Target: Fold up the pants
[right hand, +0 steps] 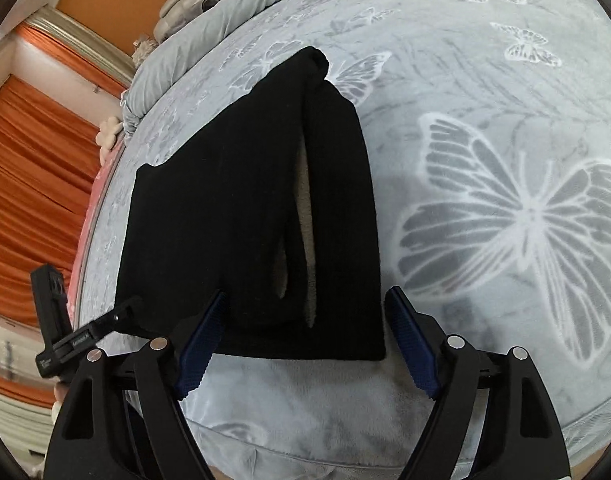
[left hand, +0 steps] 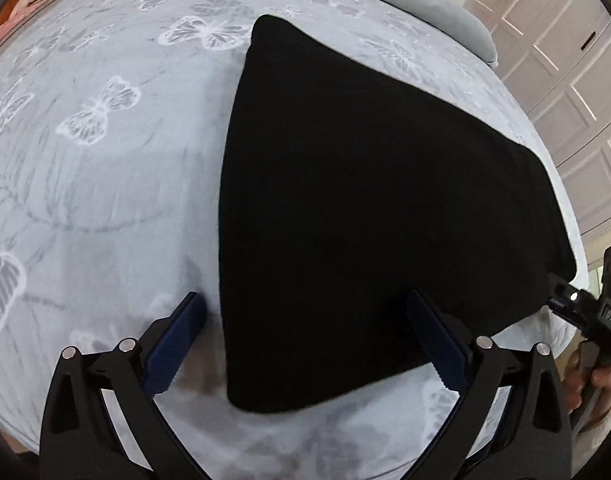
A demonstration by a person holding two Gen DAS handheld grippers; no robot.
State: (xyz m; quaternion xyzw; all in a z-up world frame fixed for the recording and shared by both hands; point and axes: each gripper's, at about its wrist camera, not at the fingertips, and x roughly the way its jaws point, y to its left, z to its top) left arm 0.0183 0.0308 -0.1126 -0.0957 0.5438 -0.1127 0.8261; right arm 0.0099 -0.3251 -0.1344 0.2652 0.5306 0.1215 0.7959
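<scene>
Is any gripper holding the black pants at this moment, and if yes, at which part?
Nothing is held. The left gripper and the right gripper both have open jaws over the near edge of the folded black pants, which lie on the bed.

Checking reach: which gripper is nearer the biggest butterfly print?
Right. The right gripper sits at the pants near edge, beside the butterfly print; the left gripper is across the pants.
</scene>
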